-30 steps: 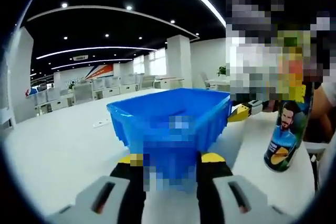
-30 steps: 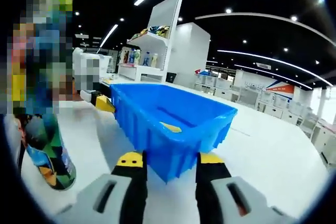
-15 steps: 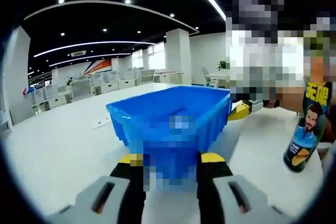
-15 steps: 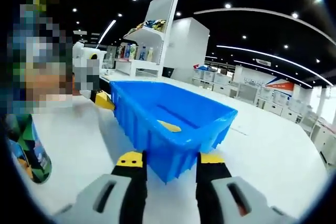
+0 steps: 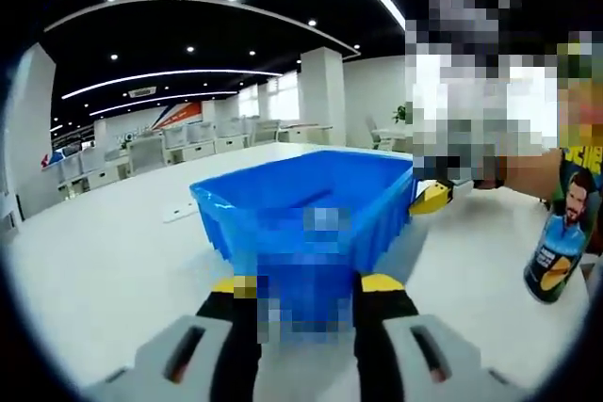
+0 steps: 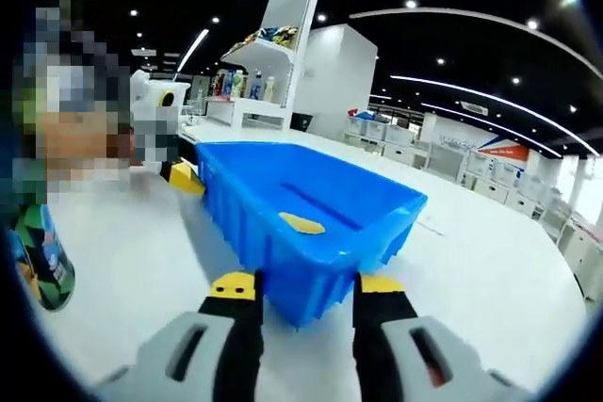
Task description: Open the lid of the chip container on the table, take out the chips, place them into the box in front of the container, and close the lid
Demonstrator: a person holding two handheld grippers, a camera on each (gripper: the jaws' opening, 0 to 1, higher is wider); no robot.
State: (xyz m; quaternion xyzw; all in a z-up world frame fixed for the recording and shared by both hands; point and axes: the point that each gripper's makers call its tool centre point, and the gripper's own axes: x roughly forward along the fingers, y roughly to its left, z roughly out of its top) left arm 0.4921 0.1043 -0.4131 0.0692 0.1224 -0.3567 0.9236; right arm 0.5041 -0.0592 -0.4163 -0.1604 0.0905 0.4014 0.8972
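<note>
While both tongs (image 5: 295, 291) (image 6: 295, 291) stand apart and empty, the light, slick chip can (image 5: 563, 242) wants a mid-body grip near the blue box (image 6: 311, 223).

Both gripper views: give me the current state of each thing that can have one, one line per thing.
blue box: upright on the white table, open-topped, one yellow chip lying inside.
chip container: upright on the table beside the box; its top is masked, so lid state cannot be told.
left gripper: open, empty, facing the box.
right gripper: open, empty, facing the box.
</note>
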